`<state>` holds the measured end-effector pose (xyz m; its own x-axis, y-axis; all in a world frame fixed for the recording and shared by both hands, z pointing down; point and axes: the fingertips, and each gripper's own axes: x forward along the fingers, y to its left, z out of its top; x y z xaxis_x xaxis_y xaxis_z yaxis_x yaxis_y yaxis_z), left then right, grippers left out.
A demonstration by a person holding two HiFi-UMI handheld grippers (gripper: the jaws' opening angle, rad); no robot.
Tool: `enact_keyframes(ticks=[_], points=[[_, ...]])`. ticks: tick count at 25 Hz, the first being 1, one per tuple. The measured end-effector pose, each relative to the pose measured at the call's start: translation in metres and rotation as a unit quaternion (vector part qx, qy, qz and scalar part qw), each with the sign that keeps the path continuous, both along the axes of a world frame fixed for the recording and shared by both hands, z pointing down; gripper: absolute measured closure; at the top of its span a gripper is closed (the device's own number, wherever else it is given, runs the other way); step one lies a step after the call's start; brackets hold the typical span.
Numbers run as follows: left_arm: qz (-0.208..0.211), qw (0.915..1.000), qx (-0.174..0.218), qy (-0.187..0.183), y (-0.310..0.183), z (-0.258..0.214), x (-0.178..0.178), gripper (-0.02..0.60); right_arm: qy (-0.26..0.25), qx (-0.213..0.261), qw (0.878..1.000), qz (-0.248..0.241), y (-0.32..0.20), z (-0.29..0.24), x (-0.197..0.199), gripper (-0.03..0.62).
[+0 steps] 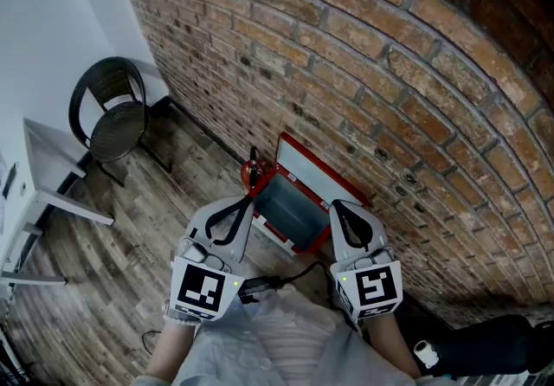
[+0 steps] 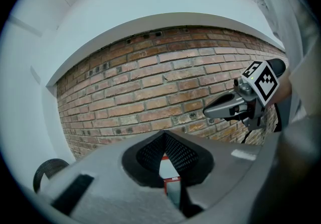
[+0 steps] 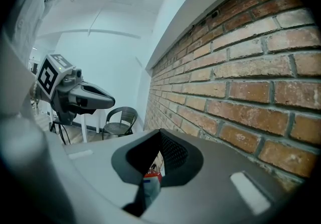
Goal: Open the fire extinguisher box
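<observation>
— What do the tools look like?
— The left tool (image 1: 248, 201) and right tool (image 1: 337, 206) have grey shells, black meshed pads and a black-and-white marker cube (image 1: 204, 289) each.
— Anything else?
— Whitish clothing (image 1: 277, 337) and a black cable (image 1: 299, 274).

**Brick wall (image 1: 372, 55) covered from three angles**
Seen steeply from overhead; the red box (image 1: 294, 202) at its foot is shared with both near-level gripper views.

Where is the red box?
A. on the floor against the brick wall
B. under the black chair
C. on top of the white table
A: the red box sits on the wooden floor, right against the brick wall, apart from the chair.
</observation>
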<state>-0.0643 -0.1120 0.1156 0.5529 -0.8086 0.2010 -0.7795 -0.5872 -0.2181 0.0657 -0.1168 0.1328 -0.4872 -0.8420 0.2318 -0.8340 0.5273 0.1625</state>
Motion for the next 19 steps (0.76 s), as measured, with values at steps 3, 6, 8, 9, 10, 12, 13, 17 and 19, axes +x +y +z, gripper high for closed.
enact_keyframes(ticks=[3,6,8,9,10,12,13,17,19], points=[[-0.001,1.0,0.001,0.0,-0.0004,-0.0007,0.0005,0.584,0.0,0.0,1.0,-0.001,-0.0006,-0.0001,0.0005,0.589],[-0.001,1.0,0.002,-0.001,-0.0007,-0.0018,0.0005,0.584,-0.001,-0.002,1.0,0.0,-0.0006,0.0003,0.0001,0.589],[-0.001,1.0,0.002,-0.001,-0.0008,-0.0025,0.0006,0.584,-0.001,-0.001,1.0,-0.001,-0.0009,-0.0006,-0.0005,0.588],[0.0,1.0,0.002,-0.001,-0.0005,-0.0024,0.0008,0.584,-0.001,-0.001,1.0,-0.002,-0.0009,-0.0008,-0.0008,0.589],[0.0,1.0,0.002,-0.001,-0.0001,-0.002,0.001,0.584,0.0,-0.001,1.0,-0.002,-0.0007,-0.0006,-0.001,0.589],[0.0,1.0,0.002,-0.001,0.0008,-0.0011,0.0013,0.584,0.001,-0.001,1.0,-0.003,0.0,0.0004,-0.0009,0.588],[0.0,1.0,0.002,-0.002,0.0011,-0.0005,0.0014,0.584,0.001,-0.002,1.0,-0.003,0.0002,0.0007,-0.0008,0.589],[0.001,1.0,0.001,-0.003,0.0009,0.0,0.0022,0.584,0.0,-0.001,1.0,-0.002,-0.0006,0.0013,-0.0002,0.589],[0.002,1.0,0.003,0.0,0.0003,-0.001,0.0038,0.584,-0.001,-0.001,1.0,0.0,-0.0014,0.0019,0.001,0.588]])
